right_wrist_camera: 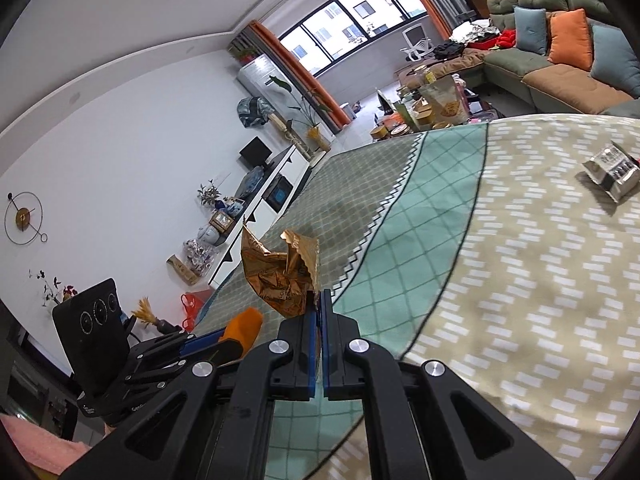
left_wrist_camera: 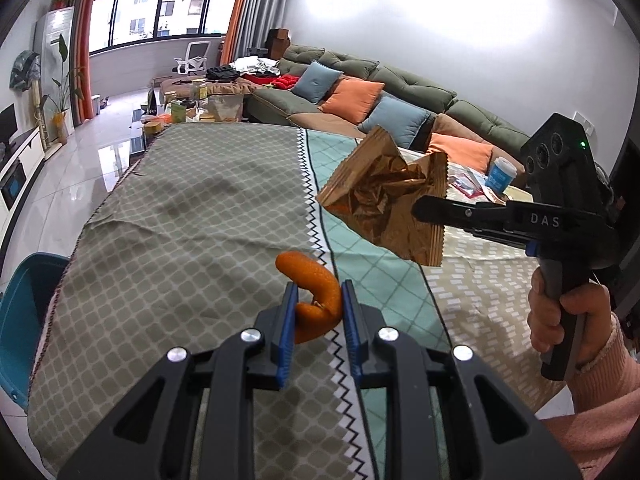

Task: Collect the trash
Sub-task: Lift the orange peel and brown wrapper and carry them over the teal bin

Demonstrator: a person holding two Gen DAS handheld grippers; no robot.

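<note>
The left gripper [left_wrist_camera: 318, 312] grasps an orange peel [left_wrist_camera: 316, 296] and the right gripper [right_wrist_camera: 318, 300] pinches a golden wrapper [right_wrist_camera: 280, 276], both above the table [left_wrist_camera: 180, 216]; a silver packet [right_wrist_camera: 612, 172] remains uncollected.

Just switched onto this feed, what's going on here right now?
A person is collecting trash off a cloth-covered table with two handheld grippers. The left gripper holds a curled orange peel; the right gripper is shut on a crumpled gold snack wrapper, both lifted. A silver packet remains on the table.
</note>
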